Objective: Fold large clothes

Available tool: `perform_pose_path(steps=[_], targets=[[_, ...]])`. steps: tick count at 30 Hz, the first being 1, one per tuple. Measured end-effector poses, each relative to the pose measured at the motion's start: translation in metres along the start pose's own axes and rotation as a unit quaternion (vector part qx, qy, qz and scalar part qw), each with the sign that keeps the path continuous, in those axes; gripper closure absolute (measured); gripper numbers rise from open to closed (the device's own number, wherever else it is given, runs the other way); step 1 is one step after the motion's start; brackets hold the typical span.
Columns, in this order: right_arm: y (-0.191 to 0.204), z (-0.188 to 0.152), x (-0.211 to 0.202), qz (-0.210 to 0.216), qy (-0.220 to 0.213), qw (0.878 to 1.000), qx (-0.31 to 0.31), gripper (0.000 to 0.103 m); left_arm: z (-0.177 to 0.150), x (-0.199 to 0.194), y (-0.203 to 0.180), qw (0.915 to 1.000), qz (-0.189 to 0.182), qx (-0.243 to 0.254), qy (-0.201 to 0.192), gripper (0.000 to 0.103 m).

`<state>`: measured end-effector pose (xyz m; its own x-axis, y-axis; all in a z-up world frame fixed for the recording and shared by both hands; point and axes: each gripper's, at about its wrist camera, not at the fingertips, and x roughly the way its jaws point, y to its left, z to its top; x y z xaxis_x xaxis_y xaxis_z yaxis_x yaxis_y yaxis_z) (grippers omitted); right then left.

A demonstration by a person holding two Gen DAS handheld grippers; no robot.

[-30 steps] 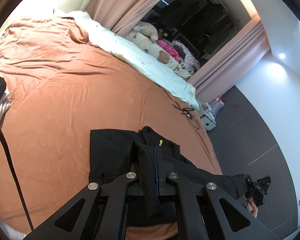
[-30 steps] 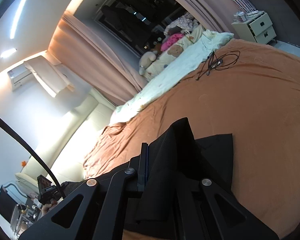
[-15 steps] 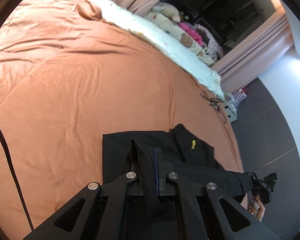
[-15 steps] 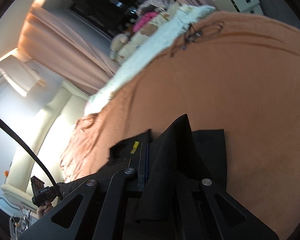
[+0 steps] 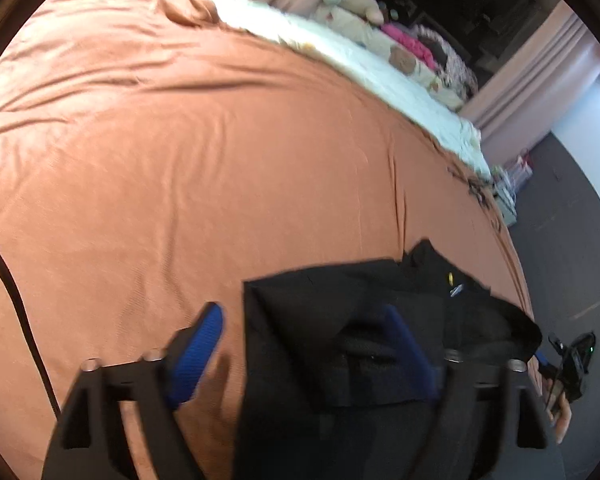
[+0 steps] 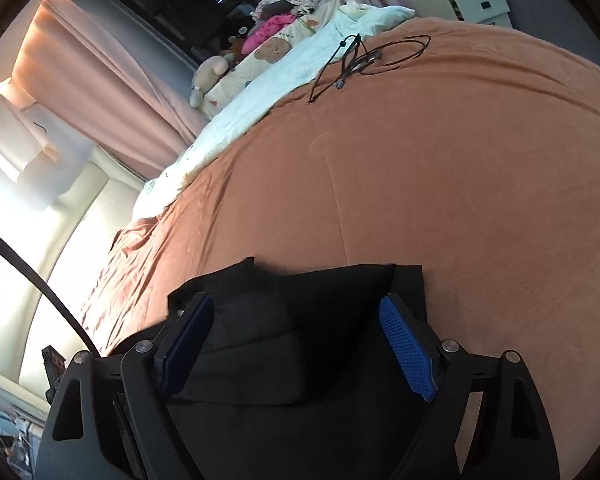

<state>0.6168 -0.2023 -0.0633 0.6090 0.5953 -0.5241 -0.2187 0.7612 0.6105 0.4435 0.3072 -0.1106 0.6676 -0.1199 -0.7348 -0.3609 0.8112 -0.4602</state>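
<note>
A black garment lies folded on the orange bedspread near the bed's front edge. My left gripper is open over its left part, the blue pads wide apart, and holds nothing. The same garment fills the bottom of the right wrist view. My right gripper is open just above it, one blue pad on each side of a raised fold. The other hand-held gripper shows at the right edge of the left wrist view.
A white quilt with soft toys runs along the far side of the bed. A black cable lies coiled on the bedspread near a white bedside cabinet. Pink curtains hang behind. Grey floor lies past the bed's right edge.
Both grippers were shut on folds of the black garment and have opened wide. The garment has dropped flat onto the bedspread, and both cameras have tilted down toward it.
</note>
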Motion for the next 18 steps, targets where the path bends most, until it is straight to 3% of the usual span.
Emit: perform_pose_path(steps=[3, 8, 18], targets=[[0.006, -0.001, -0.011, -0.03, -0.002, 0.999, -0.013, 0.019, -0.001, -0.011, 0.009, 1.0, 0.0, -0.009, -0.001, 0.016], [0.007, -0.01, -0.027, -0.078, 0.005, 0.996, -0.031, 0.019, -0.009, -0.015, 0.012, 0.9994, 0.031, 0.014, 0.01, 0.016], [0.04, 0.0, 0.031, -0.166, 0.119, 0.974, -0.095, 0.019, -0.009, 0.043, -0.001, 0.9908, 0.073, 0.086, 0.074, 0.02]])
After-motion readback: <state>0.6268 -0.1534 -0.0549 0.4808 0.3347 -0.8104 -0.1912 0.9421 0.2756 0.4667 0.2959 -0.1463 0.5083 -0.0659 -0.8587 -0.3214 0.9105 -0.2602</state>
